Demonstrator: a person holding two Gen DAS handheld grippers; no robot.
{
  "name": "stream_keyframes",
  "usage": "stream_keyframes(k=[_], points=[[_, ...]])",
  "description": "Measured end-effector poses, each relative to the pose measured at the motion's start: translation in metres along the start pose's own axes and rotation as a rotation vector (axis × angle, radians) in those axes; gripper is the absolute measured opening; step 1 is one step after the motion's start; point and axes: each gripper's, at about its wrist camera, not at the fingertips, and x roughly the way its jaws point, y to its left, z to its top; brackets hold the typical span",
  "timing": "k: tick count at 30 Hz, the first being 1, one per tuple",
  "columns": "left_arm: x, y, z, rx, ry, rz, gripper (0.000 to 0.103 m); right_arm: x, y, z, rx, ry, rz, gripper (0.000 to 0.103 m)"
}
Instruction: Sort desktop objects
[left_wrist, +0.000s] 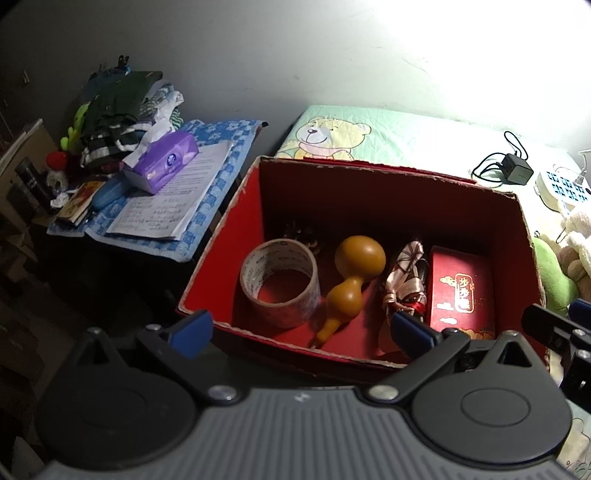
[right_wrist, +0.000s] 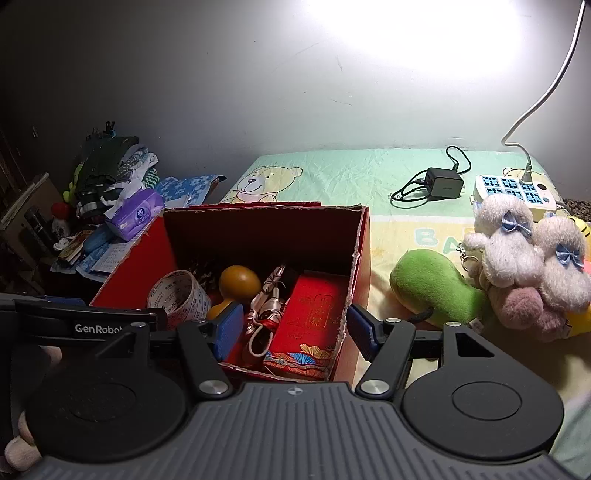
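An open red cardboard box (left_wrist: 517, 236) (right_wrist: 364, 243) stands on a bear-print sheet. Inside lie a tape roll (left_wrist: 280, 282) (right_wrist: 177, 295), an orange gourd (left_wrist: 351, 273) (right_wrist: 238, 282), a patterned satin pouch (left_wrist: 406, 277) (right_wrist: 266, 306), a flat red gift box (left_wrist: 461, 288) (right_wrist: 314, 314) and a half-hidden pinecone (left_wrist: 303, 230). My left gripper (left_wrist: 301, 330) hangs open over the box's near edge, holding nothing. My right gripper (right_wrist: 293, 332) is also open, empty, over the near right corner. To the right lie a green plush (right_wrist: 436, 284) and fluffy white and pink plush toys (right_wrist: 528, 258).
A charger with its cable (right_wrist: 441, 182) and a white power strip (right_wrist: 513, 188) lie at the sheet's far side. To the left, a low table holds a purple tissue pack (left_wrist: 164, 160), papers (left_wrist: 173, 199) and piled clothes (left_wrist: 122, 110). A hand (right_wrist: 22, 443) shows at lower left.
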Motion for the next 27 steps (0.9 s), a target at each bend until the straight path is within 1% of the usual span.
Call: stream_keyframes(k=[3,7,9,11,14,17,21,24,27], points=[[0.005,0.000,0.003,0.010,0.004,-0.019,0.103,0.005,-0.004,-0.001,0.012,0.012,-0.011,0.065],[0.016,0.002,0.013,0.050,0.006,-0.051,0.103,0.010,0.000,0.001,0.015,0.017,-0.024,0.065],[0.025,0.006,0.019,0.076,0.033,-0.073,0.103,0.010,0.004,0.003,0.019,0.003,-0.037,0.066],[0.033,0.014,0.023,0.089,0.049,-0.089,0.103,0.013,0.008,0.006,0.029,-0.007,-0.070,0.067],[0.044,0.025,0.028,0.116,0.061,-0.102,0.103,0.021,0.015,0.012,0.068,0.006,-0.119,0.066],[0.052,0.035,0.033,0.140,0.067,-0.152,0.103,0.030,0.027,0.015,0.085,0.006,-0.154,0.067],[0.062,0.043,0.037,0.173,0.074,-0.162,0.103,0.045,0.042,0.013,0.125,0.028,-0.196,0.067],[0.061,0.043,0.037,0.240,0.059,-0.183,0.103,0.052,0.052,0.011,0.145,0.041,-0.241,0.067],[0.061,0.047,0.037,0.261,0.065,-0.230,0.103,0.056,0.059,0.008,0.163,0.056,-0.274,0.067]])
